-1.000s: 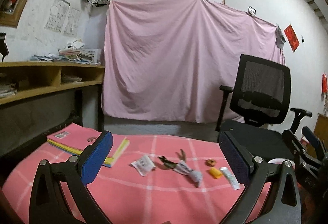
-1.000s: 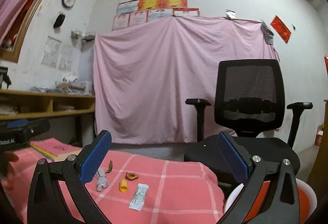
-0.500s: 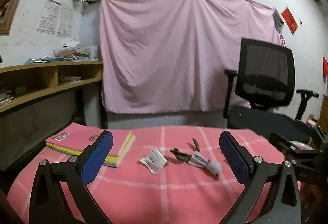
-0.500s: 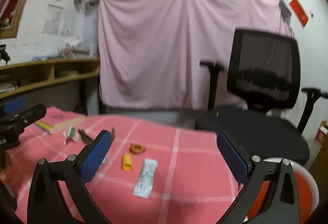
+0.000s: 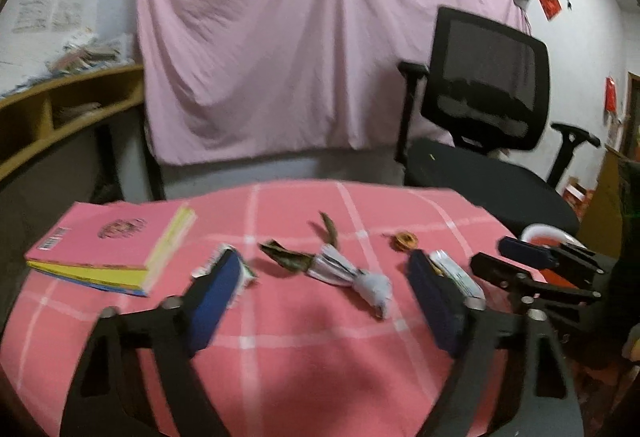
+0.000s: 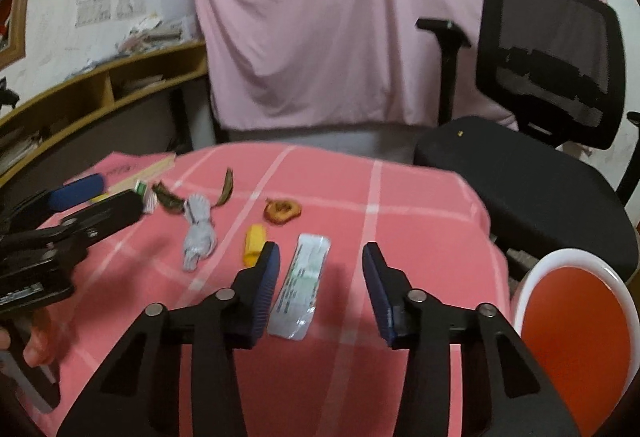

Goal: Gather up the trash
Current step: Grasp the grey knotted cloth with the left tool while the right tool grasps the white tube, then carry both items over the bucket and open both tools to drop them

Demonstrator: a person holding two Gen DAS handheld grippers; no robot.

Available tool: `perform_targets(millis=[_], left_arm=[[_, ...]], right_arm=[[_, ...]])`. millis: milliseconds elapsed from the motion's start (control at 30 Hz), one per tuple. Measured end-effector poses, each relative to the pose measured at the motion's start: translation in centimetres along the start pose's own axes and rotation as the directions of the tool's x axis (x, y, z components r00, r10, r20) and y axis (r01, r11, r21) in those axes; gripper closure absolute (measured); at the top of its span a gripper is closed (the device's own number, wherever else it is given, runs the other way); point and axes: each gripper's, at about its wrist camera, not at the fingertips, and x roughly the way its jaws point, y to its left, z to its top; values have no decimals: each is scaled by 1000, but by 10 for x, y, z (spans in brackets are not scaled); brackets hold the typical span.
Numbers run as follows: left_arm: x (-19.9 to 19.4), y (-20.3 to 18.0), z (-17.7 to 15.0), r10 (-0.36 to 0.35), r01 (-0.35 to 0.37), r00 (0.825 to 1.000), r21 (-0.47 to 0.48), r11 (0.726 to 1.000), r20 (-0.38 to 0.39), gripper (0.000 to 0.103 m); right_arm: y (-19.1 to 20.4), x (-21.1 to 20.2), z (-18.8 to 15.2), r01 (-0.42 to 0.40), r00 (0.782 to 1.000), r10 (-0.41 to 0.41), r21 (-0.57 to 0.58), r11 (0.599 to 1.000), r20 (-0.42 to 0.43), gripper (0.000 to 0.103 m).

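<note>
Pink cloth point(image 6: 420, 205), clear wrapper point(image 6: 302, 287) lengthwise, pointing away

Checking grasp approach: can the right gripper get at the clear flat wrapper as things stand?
Probably yes. The right gripper stands open just above the clear flat wrapper, nothing between; the yellow piece lies close beside its left finger.

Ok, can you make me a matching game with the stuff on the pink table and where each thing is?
Things:
1. pink book
2. yellow cap
3. clear wrapper
4. orange bin

Places:
A. between the right gripper's fingers, untouched
B. off the table's right edge
C. far left on the tablecloth
D. just left of the clear wrapper

Pairs: 1-C, 2-D, 3-A, 4-B
</note>
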Motion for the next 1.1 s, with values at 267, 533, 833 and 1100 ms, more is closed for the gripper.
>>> perform_targets(millis=[267,533,833,1100], left_arm=[[36,-11,6,-84,80,983,-31,996,-162,59],[61,-14,4,-102,91,958,-54,994,-269,78],[53,-1,3,-116,89,964,-121,989,-241,86],[13,-3,-5,-89,66,985,-149,987,-151,86]], right_arm=[[-7,12,-4,-41,996,44,41,998,-78,68],[-7,23,-6,-76,987,82,46,996,-138,68],[-8,24,-6,-96,984,104,59,994,-144,82],[-19,19,-7,-125,983,139,116,985,-122,84]])
